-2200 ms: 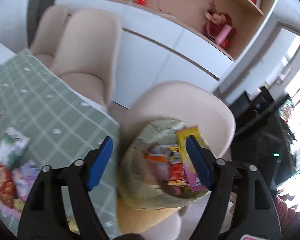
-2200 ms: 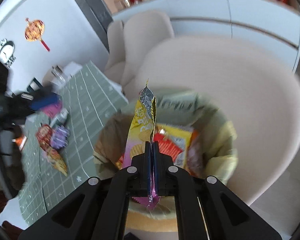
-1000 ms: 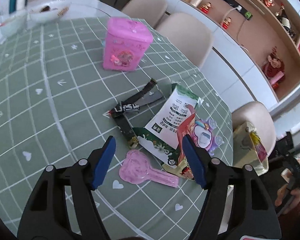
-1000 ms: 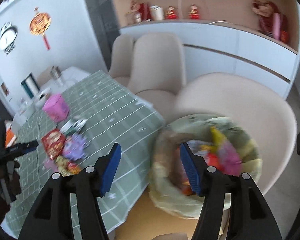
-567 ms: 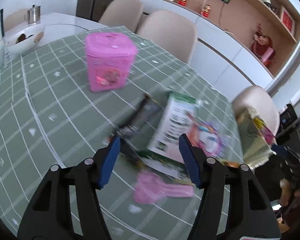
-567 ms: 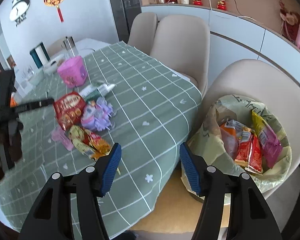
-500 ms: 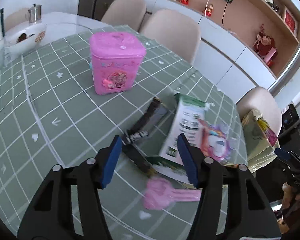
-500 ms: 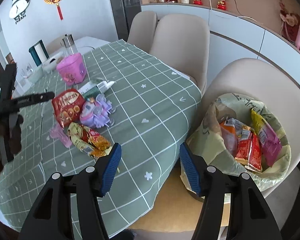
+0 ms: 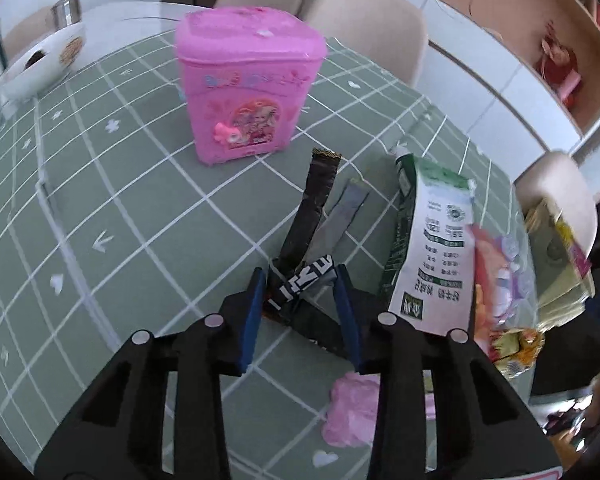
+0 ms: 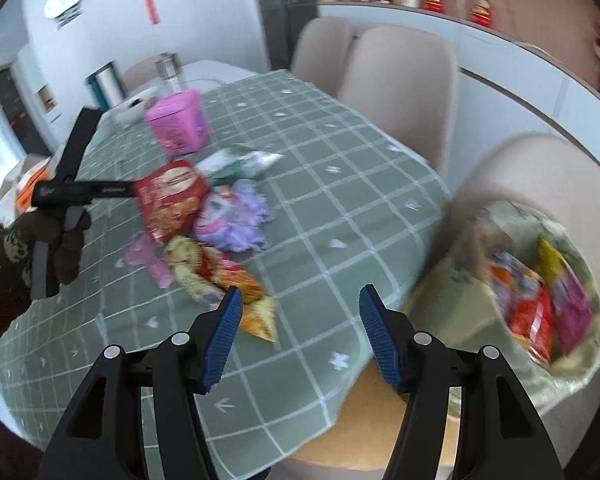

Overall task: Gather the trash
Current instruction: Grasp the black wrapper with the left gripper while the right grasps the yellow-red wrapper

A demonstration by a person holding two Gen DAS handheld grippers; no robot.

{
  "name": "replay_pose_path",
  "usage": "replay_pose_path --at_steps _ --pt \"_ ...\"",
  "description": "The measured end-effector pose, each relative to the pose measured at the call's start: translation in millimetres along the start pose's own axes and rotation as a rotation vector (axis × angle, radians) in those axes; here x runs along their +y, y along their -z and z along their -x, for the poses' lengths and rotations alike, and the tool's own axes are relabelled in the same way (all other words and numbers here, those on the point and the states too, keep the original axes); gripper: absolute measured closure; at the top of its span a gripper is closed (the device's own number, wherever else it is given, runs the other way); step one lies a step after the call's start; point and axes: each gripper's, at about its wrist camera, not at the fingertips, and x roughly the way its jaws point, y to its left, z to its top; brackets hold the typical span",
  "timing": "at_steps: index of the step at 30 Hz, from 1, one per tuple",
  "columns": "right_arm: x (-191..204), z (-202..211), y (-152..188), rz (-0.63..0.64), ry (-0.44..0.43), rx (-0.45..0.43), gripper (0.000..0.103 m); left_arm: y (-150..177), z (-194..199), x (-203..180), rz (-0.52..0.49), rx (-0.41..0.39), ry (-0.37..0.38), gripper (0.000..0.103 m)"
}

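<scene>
Left gripper (image 9: 300,286) being closed around black wrapper (image 9: 306,240) lying on green checked tablecloth (image 9: 100,200); wrapper's crumpled end being bracketed by blue pads, firm contact not yet visible. Wrapper lying between pink box (image 9: 248,84) and green-white pouch (image 9: 432,248). Right gripper (image 10: 300,308) being held with jaws wide, nothing between them, above table edge near orange snack packet (image 10: 236,284). Trash bag (image 10: 532,280) being seen on beige chair (image 10: 560,168), filled with packets.
</scene>
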Motion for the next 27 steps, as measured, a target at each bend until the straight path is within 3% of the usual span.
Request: replay_pose_path --at_steps 4,11,16,19,23,27 --pt "19 -11 -5 0.104 -0.071 0.017 0.046 13 34 8 0.104 -0.043 0.022 0.07" --pt "37 -53 -17 0.235 -0.156 0.093 0.046 40 81 7 0.188 -0.094 0.056 0.07" --pt "40 -97 -28 0.232 -0.21 0.174 0.055 53 91 1 0.174 -0.092 0.031 0.07" --pt "44 -110 -26 0.221 -0.242 0.216 0.068 62 94 3 0.187 -0.079 0.046 0.07" --pt "54 -104 -19 0.215 -0.279 0.242 0.083 74 92 4 0.197 -0.049 0.069 0.07" --pt "60 -84 -14 0.196 -0.307 0.249 0.085 80 93 4 0.207 -0.054 0.057 0.07"
